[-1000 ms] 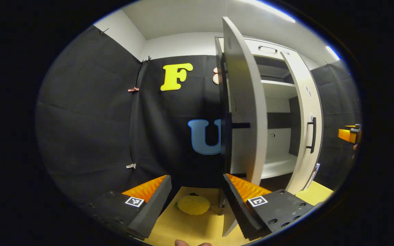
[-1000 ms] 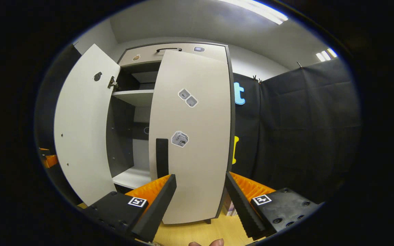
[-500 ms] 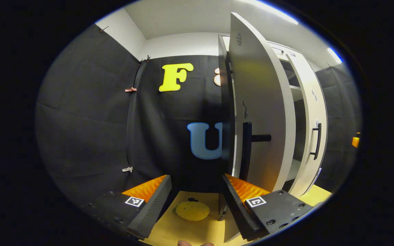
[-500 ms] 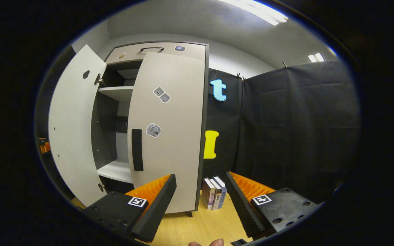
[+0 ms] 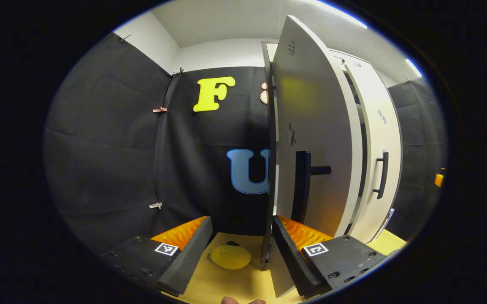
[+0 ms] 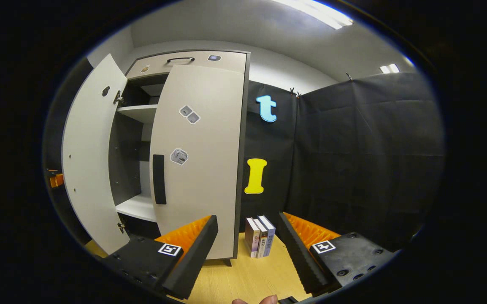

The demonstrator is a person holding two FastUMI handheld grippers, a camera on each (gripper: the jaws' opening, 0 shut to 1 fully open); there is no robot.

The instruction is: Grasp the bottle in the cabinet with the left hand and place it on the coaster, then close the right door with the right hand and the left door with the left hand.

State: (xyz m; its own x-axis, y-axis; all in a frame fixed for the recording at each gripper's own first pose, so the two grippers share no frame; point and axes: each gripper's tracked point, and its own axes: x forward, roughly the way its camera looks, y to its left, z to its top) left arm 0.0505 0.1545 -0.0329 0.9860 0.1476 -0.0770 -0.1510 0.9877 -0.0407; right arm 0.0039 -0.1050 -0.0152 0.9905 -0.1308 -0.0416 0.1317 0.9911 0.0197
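In the left gripper view the left gripper [image 5: 239,249] is spread wide with nothing between its fingers, low over the wooden bench [image 5: 235,283]. Between the fingers, on the bench, lies a round yellow coaster [image 5: 230,256]; no bottle can be made out on it from this angle, and where the bottle is cannot be told. The gripper's inner finger [image 5: 288,257] sits right at the foot of the cabinet's left door [image 5: 315,139], near its lower edge, though contact cannot be confirmed. That door stands partly open, swung out edge-on toward the camera, with its dark bar handle [image 5: 302,185] just above the finger. Beyond it the right door [image 5: 376,160] lies nearly flat against the cabinet front, leaving a narrow dark gap between the two doors.

In the right gripper view the right gripper [image 6: 247,249] is also released, holding nothing, well apart from the cabinet [image 6: 184,63]. The right door looks closed or nearly so against the frame, its dark handle [image 6: 159,179] at the inner edge and stickers [image 6: 179,156] on its face. The left door hangs open at the far side, showing bare white shelves [image 6: 136,112] inside. A few upright books [image 6: 260,236] stand on the bench just beside the cabinet's right side, seen between the gripper's fingers
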